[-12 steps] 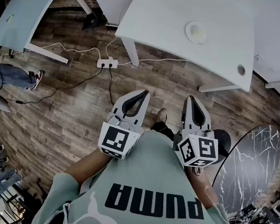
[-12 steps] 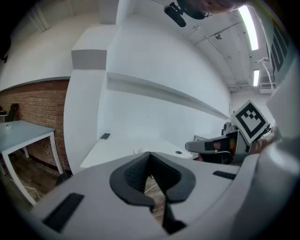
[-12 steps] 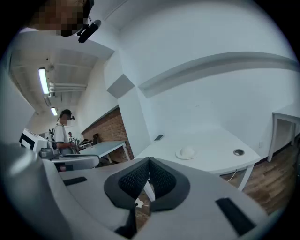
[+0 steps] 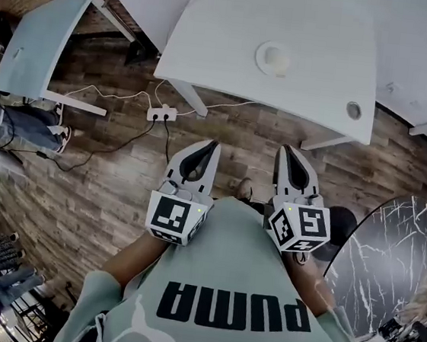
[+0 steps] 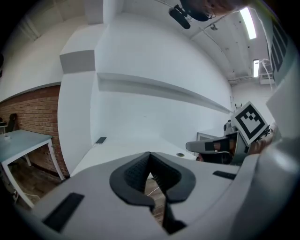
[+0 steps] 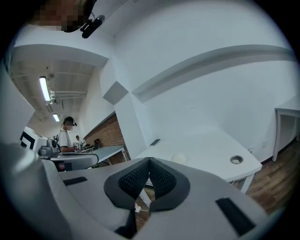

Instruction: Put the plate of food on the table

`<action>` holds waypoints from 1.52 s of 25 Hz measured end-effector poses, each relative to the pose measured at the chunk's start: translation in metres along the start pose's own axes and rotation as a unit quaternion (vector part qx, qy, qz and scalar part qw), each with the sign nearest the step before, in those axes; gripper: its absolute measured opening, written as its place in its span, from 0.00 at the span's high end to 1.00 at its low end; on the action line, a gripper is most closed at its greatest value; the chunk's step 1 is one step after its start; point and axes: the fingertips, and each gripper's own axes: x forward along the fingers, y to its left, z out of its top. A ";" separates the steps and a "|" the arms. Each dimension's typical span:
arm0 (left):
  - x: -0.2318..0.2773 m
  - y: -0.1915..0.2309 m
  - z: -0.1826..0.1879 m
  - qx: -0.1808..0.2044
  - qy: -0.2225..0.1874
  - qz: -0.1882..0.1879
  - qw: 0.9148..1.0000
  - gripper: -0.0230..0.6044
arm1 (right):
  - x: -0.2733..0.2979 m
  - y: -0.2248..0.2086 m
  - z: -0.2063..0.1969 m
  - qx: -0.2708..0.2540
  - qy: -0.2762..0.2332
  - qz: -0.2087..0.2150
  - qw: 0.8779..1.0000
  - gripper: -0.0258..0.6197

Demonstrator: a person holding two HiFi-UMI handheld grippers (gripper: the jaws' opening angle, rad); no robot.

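The plate (image 4: pixel 274 58) shows only as a small pale disc on the white tabletop (image 4: pixel 229 30), and I cannot make out what lies on it. In the right gripper view it is just a light lump (image 6: pixel 178 158) above the jaws. The arms of the person who holds the tools are mostly hidden under a green shirt (image 4: pixel 224 282).

The left tool (image 4: pixel 210 145) and the right tool (image 4: pixel 286 149) are held side by side over the wooden floor (image 4: pixel 105 185), short of the tabletop's near edge. Both have their jaws pressed together at the tips, with nothing between them.

The plate lies at 1 o'clock from the left tool and at 11 o'clock from the right tool, well apart from both. A cable hole (image 4: pixel 354 110) sits in the tabletop at 1 o'clock from the right tool. A power strip (image 4: pixel 163 112) with wires lies on the floor at 10 o'clock from the left tool. A dark marble table (image 4: pixel 383 259) stands at 4 o'clock. A bystander (image 4: pixel 19 125) at 9 o'clock is cut off by the edge.
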 end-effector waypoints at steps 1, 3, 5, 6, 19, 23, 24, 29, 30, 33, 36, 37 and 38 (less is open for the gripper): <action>0.005 -0.004 0.001 0.000 0.000 0.000 1.000 0.95 | -0.001 -0.006 0.002 0.000 -0.001 0.001 1.000 0.95; 0.013 -0.011 0.003 0.000 0.002 -0.001 1.000 0.95 | -0.002 -0.018 0.004 0.002 -0.003 0.001 1.000 0.95; 0.021 -0.016 0.005 0.003 0.003 -0.003 1.000 0.95 | -0.002 -0.029 0.005 0.006 -0.003 -0.001 1.000 0.95; 0.024 -0.018 0.006 0.004 0.005 -0.003 1.000 0.95 | -0.002 -0.033 0.005 0.008 -0.003 -0.002 1.000 0.95; 0.073 -0.005 0.007 -0.016 0.025 -0.032 0.999 0.95 | 0.026 -0.062 0.006 0.014 0.020 -0.031 0.999 0.95; 0.105 0.004 0.013 -0.022 0.026 -0.062 0.997 0.95 | 0.044 -0.076 0.012 0.015 0.027 -0.061 0.998 0.95; 0.114 0.008 0.015 -0.025 0.026 -0.070 0.997 0.95 | 0.050 -0.080 0.013 0.015 0.030 -0.068 0.997 0.95; 0.159 0.033 0.022 -0.040 0.033 -0.101 0.994 0.95 | 0.090 -0.092 0.023 0.019 0.040 -0.092 0.995 0.95; 0.168 0.036 0.023 -0.042 0.035 -0.109 0.993 0.95 | 0.098 -0.094 0.026 0.023 0.041 -0.098 0.994 0.95; 0.192 0.042 0.030 -0.046 0.037 -0.135 0.989 0.95 | 0.120 -0.103 0.033 0.027 0.046 -0.113 0.992 0.95; 0.212 0.045 0.038 -0.051 0.035 -0.159 0.985 0.95 | 0.137 -0.109 0.041 0.023 0.053 -0.126 0.990 0.95; 0.218 0.048 0.039 -0.053 0.035 -0.166 0.984 0.95 | 0.143 -0.110 0.043 0.020 0.056 -0.129 0.990 0.95; 0.224 0.051 0.040 -0.055 0.037 -0.172 0.983 0.95 | 0.148 -0.110 0.044 0.018 0.059 -0.133 0.989 0.95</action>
